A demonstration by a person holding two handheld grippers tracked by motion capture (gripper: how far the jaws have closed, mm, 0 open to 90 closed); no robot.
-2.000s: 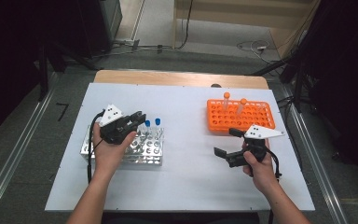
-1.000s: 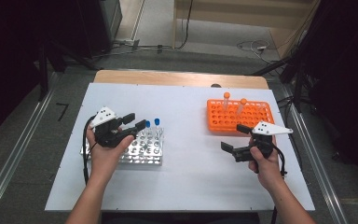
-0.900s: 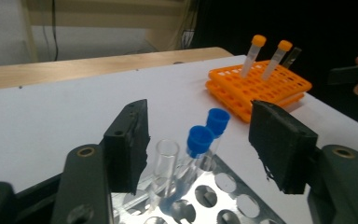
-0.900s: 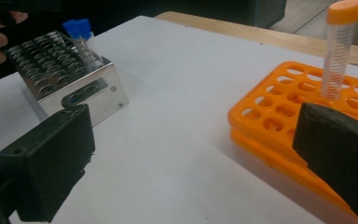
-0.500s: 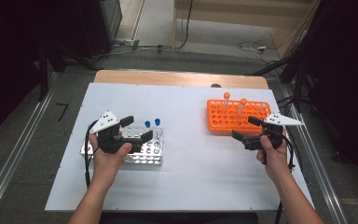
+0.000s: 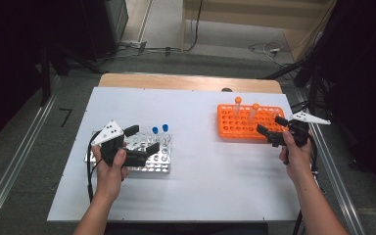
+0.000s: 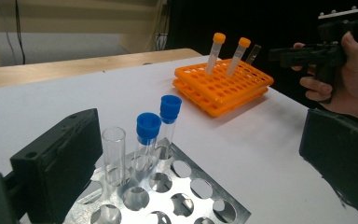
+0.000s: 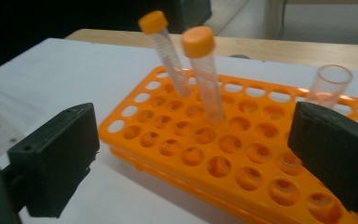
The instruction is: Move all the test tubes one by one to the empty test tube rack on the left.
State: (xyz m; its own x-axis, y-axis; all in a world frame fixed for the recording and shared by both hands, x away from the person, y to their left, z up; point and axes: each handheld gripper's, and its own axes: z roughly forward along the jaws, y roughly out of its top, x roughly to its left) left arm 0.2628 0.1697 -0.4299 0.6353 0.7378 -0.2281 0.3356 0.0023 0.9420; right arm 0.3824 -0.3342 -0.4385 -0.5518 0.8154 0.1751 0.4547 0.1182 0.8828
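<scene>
Leftmost, the left gripper (image 6: 141,140) is held over the perforated metal tube rack (image 6: 157,165), its jaws having just been opened wide around nothing; rightward, the right gripper (image 6: 269,131) is held wide-jawed, empty, at the orange plastic tube rack (image 6: 240,123).

Two blue-capped tubes (image 7: 148,135), two orange-capped tubes (image 8: 203,70), two uncapped tubes (image 7: 113,151), two racks (image 6: 247,122)

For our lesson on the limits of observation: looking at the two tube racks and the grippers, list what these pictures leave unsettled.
- Metal rack, high view: its near left part is hidden under the left gripper and hand.
- Uncapped tube in the orange rack, right gripper view: its lower part sits behind the right gripper's jaw.
- Orange rack's far right end, right gripper view: cut off by the picture edge.
- Any liquid in the tubes: too small or blurred to tell.
</scene>
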